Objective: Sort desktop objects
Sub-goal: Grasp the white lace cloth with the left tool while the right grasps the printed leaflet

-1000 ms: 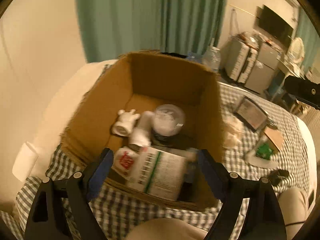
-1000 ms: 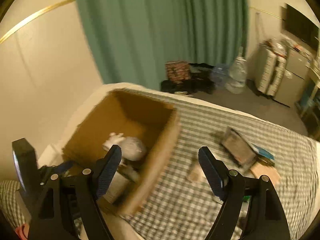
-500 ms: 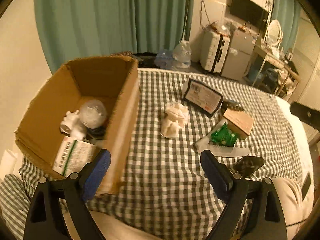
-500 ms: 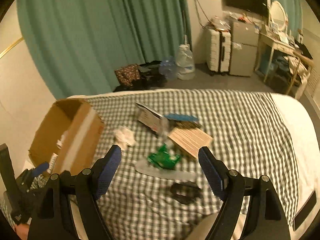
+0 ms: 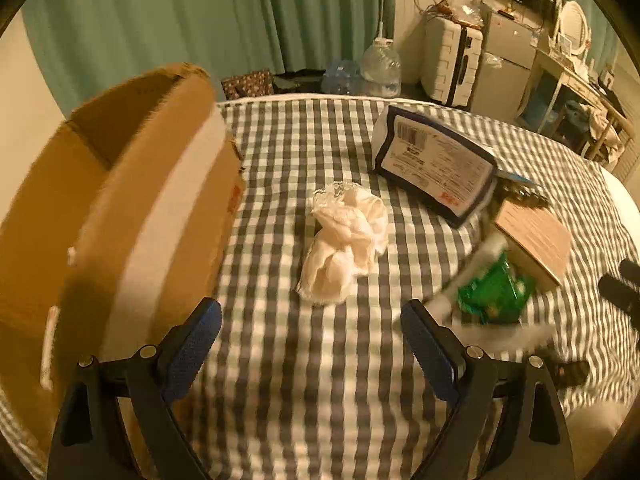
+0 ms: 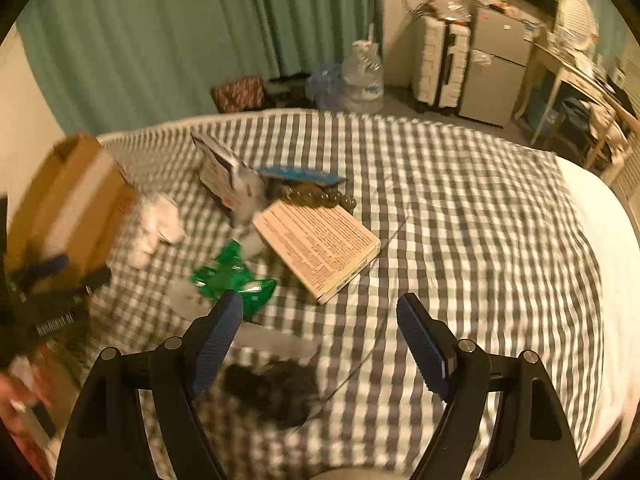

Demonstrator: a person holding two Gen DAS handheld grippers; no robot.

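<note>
Desktop objects lie scattered on the checked bed right of the cardboard box [image 5: 120,216]; with your left tool [image 5: 308,344] and right tool [image 6: 318,332] wide and empty, next centre on the crumpled cloth [image 5: 348,244].

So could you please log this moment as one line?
left tool: open, empty | right tool: open, empty | crumpled cloth: on checked cover | cardboard box: left
</note>
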